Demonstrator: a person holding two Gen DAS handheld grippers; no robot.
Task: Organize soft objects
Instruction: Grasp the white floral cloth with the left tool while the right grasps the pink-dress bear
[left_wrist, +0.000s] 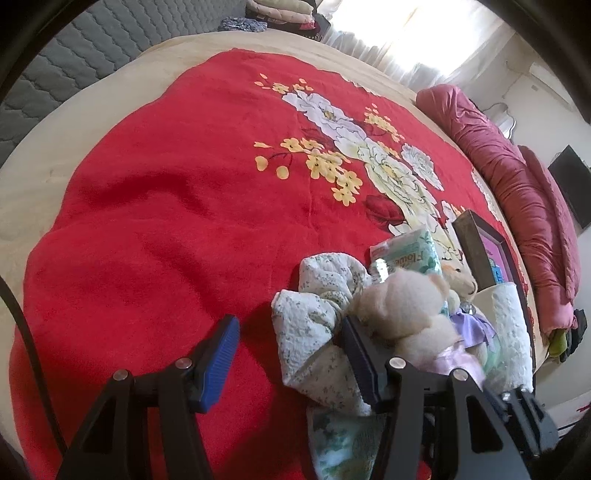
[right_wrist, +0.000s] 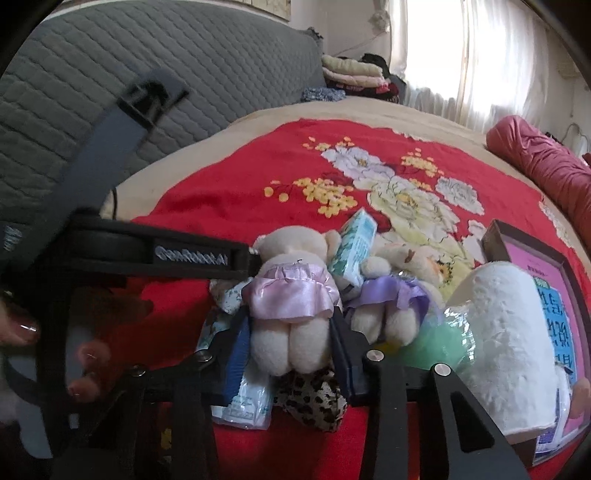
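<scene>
A cream teddy bear in a pink satin skirt (right_wrist: 291, 295) lies on its front in a pile of soft things on the red floral blanket (right_wrist: 229, 184). My right gripper (right_wrist: 291, 354) is shut on the bear's legs, one pad against each side. Beside it lies a second bear in a purple skirt (right_wrist: 391, 295), with a tissue pack (right_wrist: 354, 247) propped between their heads. In the left wrist view my left gripper (left_wrist: 290, 354) stands open; its right finger rests against a knotted floral cloth (left_wrist: 314, 325) and the pink-skirted bear (left_wrist: 402, 306). Nothing is pinched between its pads.
A white paper roll (right_wrist: 509, 332), a green packet (right_wrist: 436, 343), a leopard-print cloth (right_wrist: 314, 402) and a flat tissue pack (right_wrist: 247, 402) crowd the pile. A dark box with a pink book (right_wrist: 535, 258) stands to the right. A rolled maroon duvet (left_wrist: 517, 177) lines the bed's far edge.
</scene>
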